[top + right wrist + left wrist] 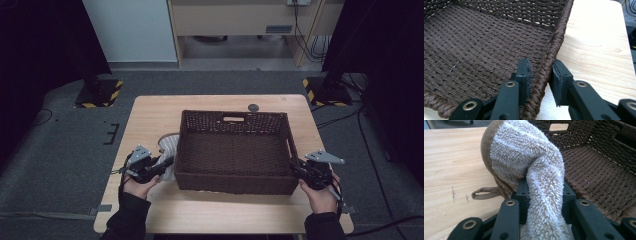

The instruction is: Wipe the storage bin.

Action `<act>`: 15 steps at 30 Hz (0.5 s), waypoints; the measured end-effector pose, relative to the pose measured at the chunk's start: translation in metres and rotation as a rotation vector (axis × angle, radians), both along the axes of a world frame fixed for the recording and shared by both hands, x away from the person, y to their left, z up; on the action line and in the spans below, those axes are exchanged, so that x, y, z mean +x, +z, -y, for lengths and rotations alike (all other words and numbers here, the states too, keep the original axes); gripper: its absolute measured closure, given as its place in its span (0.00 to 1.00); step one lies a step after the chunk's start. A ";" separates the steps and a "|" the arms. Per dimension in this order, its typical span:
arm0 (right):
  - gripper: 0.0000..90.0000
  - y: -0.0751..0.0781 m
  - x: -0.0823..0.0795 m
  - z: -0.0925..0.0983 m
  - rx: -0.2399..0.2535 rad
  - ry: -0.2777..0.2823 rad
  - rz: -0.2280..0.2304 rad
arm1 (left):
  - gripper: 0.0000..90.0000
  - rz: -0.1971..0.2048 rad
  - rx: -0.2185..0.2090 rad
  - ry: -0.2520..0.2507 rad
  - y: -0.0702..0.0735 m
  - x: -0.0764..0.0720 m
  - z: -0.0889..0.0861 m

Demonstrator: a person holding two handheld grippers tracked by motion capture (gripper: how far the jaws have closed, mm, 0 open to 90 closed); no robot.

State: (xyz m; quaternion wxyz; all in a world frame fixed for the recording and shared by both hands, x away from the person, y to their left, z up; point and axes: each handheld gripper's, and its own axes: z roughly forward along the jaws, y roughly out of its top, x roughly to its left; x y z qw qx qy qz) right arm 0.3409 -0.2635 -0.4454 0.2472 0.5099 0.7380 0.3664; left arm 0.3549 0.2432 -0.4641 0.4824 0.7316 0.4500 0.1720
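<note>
Grey carpet surrounded a pale wooden table (150,112), where a rectangular brown wicker basket (235,150) sat with its long axis running left to right and a handle slot in its far wall. At its left side, the left gripper (161,165) was clamped on a fluffy cream cloth (541,195); in the left gripper view the cloth ran lengthwise up from between the jaws, then bulged over to the left above the table, just beside the basket's left wall. Its pile was shaggy, and it had a brown knitted edge and a small brown loop (485,192) hanging near the tabletop. At the basket's right near corner, the right gripper (541,75) straddled the braided rim, one jaw inside the basket and one outside; the jaws stood narrow about the rim, with the inner pad seeming a touch clear of it. The weave was tight, dark and ribbed.
</note>
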 end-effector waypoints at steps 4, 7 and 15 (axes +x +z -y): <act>0.78 -0.002 -0.001 0.001 0.005 0.008 -0.005 | 0.75 -0.035 0.026 -0.002 -0.013 -0.003 0.002; 0.78 -0.003 0.000 0.001 0.005 0.012 -0.006 | 0.75 -0.055 0.040 -0.009 -0.018 -0.004 0.003; 0.78 -0.005 0.000 0.001 0.018 0.013 -0.008 | 0.75 -0.118 0.084 -0.010 -0.037 0.000 0.005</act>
